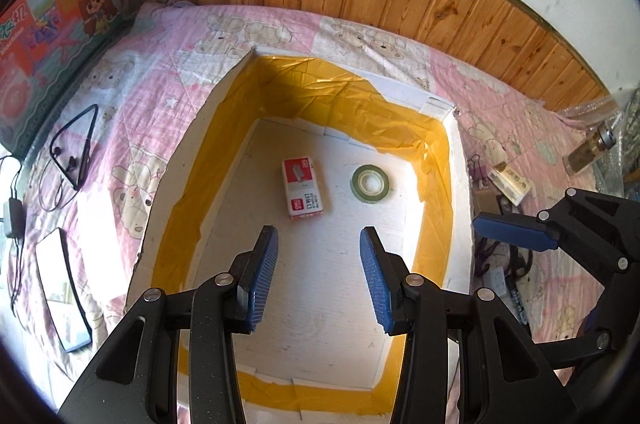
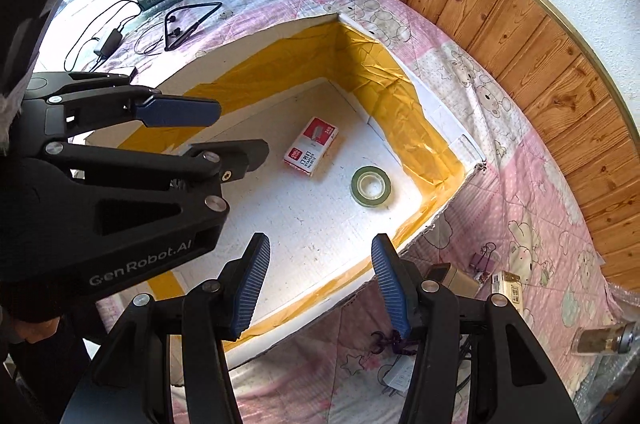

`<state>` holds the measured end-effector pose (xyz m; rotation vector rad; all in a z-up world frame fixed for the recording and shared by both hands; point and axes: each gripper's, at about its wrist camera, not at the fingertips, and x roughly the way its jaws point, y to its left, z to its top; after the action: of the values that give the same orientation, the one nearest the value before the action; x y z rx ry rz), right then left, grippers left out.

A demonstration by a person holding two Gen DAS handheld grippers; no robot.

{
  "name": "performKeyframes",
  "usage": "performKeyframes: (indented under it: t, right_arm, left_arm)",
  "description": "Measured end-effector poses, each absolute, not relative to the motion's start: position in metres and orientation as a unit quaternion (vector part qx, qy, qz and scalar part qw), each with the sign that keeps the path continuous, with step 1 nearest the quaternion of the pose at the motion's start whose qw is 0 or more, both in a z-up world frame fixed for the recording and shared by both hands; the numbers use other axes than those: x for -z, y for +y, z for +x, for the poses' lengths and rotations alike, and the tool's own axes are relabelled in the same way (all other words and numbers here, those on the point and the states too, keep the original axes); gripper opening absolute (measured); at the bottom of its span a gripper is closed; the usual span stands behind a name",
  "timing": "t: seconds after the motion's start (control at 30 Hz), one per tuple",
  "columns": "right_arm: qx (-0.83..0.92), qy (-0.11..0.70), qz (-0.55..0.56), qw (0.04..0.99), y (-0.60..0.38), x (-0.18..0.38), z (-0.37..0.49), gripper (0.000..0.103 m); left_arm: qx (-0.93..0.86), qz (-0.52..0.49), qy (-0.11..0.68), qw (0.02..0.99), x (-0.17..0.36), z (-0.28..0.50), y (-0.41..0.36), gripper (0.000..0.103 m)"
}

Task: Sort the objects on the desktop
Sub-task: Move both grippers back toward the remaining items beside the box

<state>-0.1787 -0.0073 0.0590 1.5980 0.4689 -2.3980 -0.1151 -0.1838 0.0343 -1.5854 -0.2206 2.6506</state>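
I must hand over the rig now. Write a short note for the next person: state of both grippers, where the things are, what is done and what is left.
Left gripper: open, empty, above the white box.
Right gripper: open, empty, over the box's near right edge.
In the box: staple box and tape roll, lying apart on the floor.
Done: those two are sorted.
Left, on the quilt right of the box: binder clips, small cartons, a glass bottle, a purple cord. Left of the box: earphones, a charger, a phone; whether these belong in the box I cannot tell.
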Motion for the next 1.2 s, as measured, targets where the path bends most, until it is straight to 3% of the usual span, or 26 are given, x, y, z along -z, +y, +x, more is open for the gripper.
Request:
performKeyframes:
  t: [0.67,1.2]
  right_arm:
    - [0.859,0.157,0.471,0.127,-0.013,-0.092,-0.102,0.056]
    - [0.905,0.082,0.401,0.115,0.036,-0.085,-0.035,0.056]
  left_arm:
    - [-0.877,-0.474,-0.078,0.027,-0.071,-0.043,-0.172,0.046]
    - [-0.895,-0.438,-0.071,0.044,-0.078,-0.008,-0.130,0.045]
